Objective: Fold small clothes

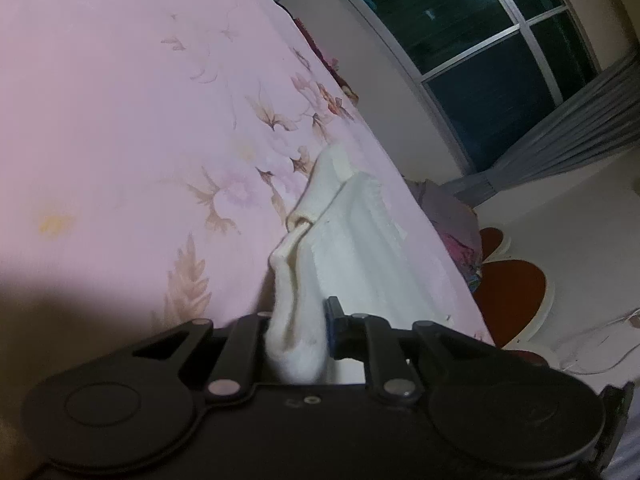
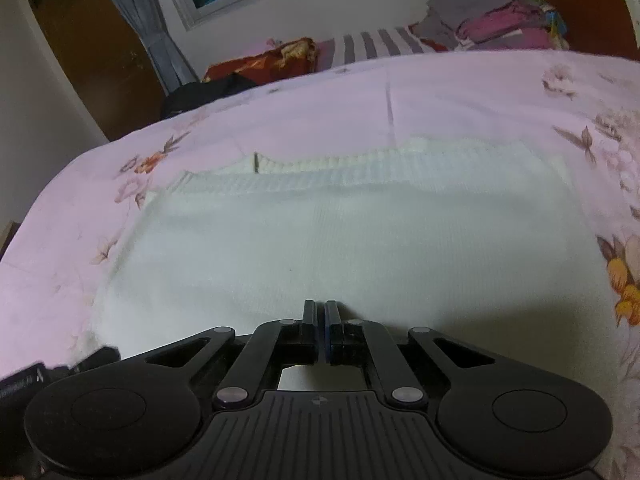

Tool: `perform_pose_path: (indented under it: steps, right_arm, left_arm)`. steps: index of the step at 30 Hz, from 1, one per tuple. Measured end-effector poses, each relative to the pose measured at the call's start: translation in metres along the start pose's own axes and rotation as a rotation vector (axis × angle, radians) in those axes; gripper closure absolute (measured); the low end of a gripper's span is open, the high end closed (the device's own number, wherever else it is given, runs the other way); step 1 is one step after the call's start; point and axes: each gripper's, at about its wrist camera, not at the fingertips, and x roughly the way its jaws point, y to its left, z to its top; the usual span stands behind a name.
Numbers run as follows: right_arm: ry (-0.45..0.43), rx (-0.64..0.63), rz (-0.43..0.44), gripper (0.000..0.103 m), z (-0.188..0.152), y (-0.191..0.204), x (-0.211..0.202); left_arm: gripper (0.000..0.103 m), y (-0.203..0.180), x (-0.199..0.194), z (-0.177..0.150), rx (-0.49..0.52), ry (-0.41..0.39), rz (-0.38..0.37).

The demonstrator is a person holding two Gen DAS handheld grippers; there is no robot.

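Observation:
A white knitted garment point(image 2: 340, 240) lies spread on the pink floral bedsheet point(image 2: 460, 92), with a ribbed edge at its far side. My left gripper point(image 1: 298, 320) is shut on a bunched part of the white garment point(image 1: 296, 300), which trails up and away across the sheet point(image 1: 120, 100). My right gripper point(image 2: 321, 312) is shut, its fingers pressed together just above the near part of the garment; nothing shows between them.
A pile of folded clothes point(image 2: 492, 20) lies at the far right of the bed. A red patterned cloth point(image 2: 264, 60) and a dark item point(image 2: 208, 92) lie at the far left edge. A window point(image 1: 480, 52) and grey curtains stand beyond.

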Motion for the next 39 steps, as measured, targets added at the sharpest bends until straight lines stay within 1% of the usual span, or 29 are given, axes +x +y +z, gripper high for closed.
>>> perform_pose_path:
  steps: [2, 3, 4, 6, 9, 11, 14, 15, 17, 19, 20, 21, 22, 23, 24, 25, 26, 27, 28, 30, 31, 32, 33, 34, 36, 38, 39]
  right_arm:
    - [0.001, 0.004, 0.017, 0.101, 0.0, -0.002, 0.001]
    - [0.004, -0.001, 0.023, 0.101, 0.001, -0.003, 0.001]
    - [0.008, -0.006, 0.031, 0.101, 0.002, -0.004, 0.001]
    - [0.012, 0.005, 0.055, 0.103, 0.004, -0.011, 0.002]
    - [0.021, 0.057, 0.11, 0.103, 0.008, -0.023, -0.002]
    - [-0.034, 0.106, 0.128, 0.103, 0.012, -0.038, -0.018]
    - [-0.115, 0.214, 0.161, 0.103, 0.016, -0.081, -0.049]
    - [-0.145, 0.243, 0.16, 0.103, 0.018, -0.1, -0.062]
    - [-0.177, 0.273, 0.147, 0.103, 0.022, -0.13, -0.082]
    - [-0.204, 0.316, 0.142, 0.103, 0.023, -0.164, -0.104]
    - [-0.212, 0.339, 0.144, 0.103, 0.024, -0.178, -0.113]
    - [-0.219, 0.364, 0.154, 0.103, 0.025, -0.192, -0.121]
    - [-0.22, 0.383, 0.165, 0.102, 0.025, -0.204, -0.127]
    - [-0.209, 0.394, 0.162, 0.087, 0.025, -0.213, -0.131]
    - [-0.201, 0.407, 0.148, 0.039, 0.024, -0.221, -0.134]
    - [-0.214, 0.423, 0.128, 0.021, 0.022, -0.228, -0.139]
    - [-0.241, 0.422, 0.122, 0.017, 0.019, -0.231, -0.144]
    - [-0.251, 0.407, 0.141, 0.017, 0.017, -0.233, -0.149]
    - [-0.245, 0.398, 0.153, 0.019, 0.017, -0.234, -0.152]
    - [-0.218, 0.388, 0.2, 0.037, 0.016, -0.231, -0.149]
    - [-0.198, 0.389, 0.223, 0.04, 0.016, -0.23, -0.146]
    - [-0.179, 0.384, 0.242, 0.045, 0.015, -0.228, -0.141]
    - [-0.161, 0.371, 0.257, 0.047, 0.015, -0.223, -0.136]
    - [-0.146, 0.356, 0.268, 0.047, 0.015, -0.216, -0.13]
    - [-0.123, 0.339, 0.286, 0.047, 0.014, -0.206, -0.123]
    - [-0.097, 0.328, 0.304, 0.047, 0.013, -0.196, -0.114]
    - [-0.086, 0.322, 0.305, 0.047, 0.012, -0.192, -0.11]
  left_arm:
    - [0.096, -0.008, 0.0, 0.002, 0.022, 0.009, 0.022]
    - [0.096, -0.014, -0.002, 0.003, 0.036, 0.001, 0.015]
    - [0.096, -0.024, -0.007, 0.004, 0.074, -0.012, 0.0]
    - [0.096, -0.049, -0.014, 0.002, 0.18, -0.028, -0.008]
    - [0.096, -0.092, -0.021, -0.008, 0.328, -0.023, -0.027]
    - [0.096, -0.122, -0.02, -0.019, 0.414, -0.006, -0.048]
    - [0.096, -0.168, -0.016, -0.043, 0.551, 0.034, -0.078]
    - [0.096, -0.183, -0.012, -0.053, 0.59, 0.058, -0.085]
    - [0.096, -0.206, -0.003, -0.077, 0.656, 0.098, -0.084]
    - [0.096, -0.226, 0.011, -0.103, 0.698, 0.156, -0.097]
    - [0.094, -0.233, 0.023, -0.113, 0.716, 0.21, -0.096]
    - [0.091, -0.239, 0.039, -0.127, 0.729, 0.293, -0.088]
    - [0.081, -0.241, 0.057, -0.144, 0.725, 0.384, -0.056]
    - [0.071, -0.241, 0.068, -0.155, 0.722, 0.43, -0.014]
    - [0.071, -0.243, 0.072, -0.166, 0.725, 0.466, 0.021]
    - [0.071, -0.244, 0.068, -0.17, 0.727, 0.476, 0.001]
    - [0.07, -0.246, 0.058, -0.17, 0.725, 0.456, -0.038]
    - [0.07, -0.248, 0.046, -0.165, 0.727, 0.421, -0.062]
    - [0.07, -0.249, 0.036, -0.158, 0.732, 0.386, -0.068]
    - [0.07, -0.245, 0.027, -0.132, 0.716, 0.299, -0.055]
    - [0.07, -0.244, 0.026, -0.12, 0.711, 0.262, -0.037]
    - [0.07, -0.238, 0.027, -0.106, 0.706, 0.232, -0.006]
    - [0.07, -0.23, 0.031, -0.093, 0.68, 0.225, 0.026]
    - [0.071, -0.222, 0.034, -0.084, 0.646, 0.226, 0.039]
    - [0.072, -0.206, 0.039, -0.066, 0.596, 0.215, 0.053]
    - [0.074, -0.196, 0.046, -0.057, 0.576, 0.211, 0.06]
    - [0.074, -0.193, 0.053, -0.055, 0.565, 0.223, 0.057]
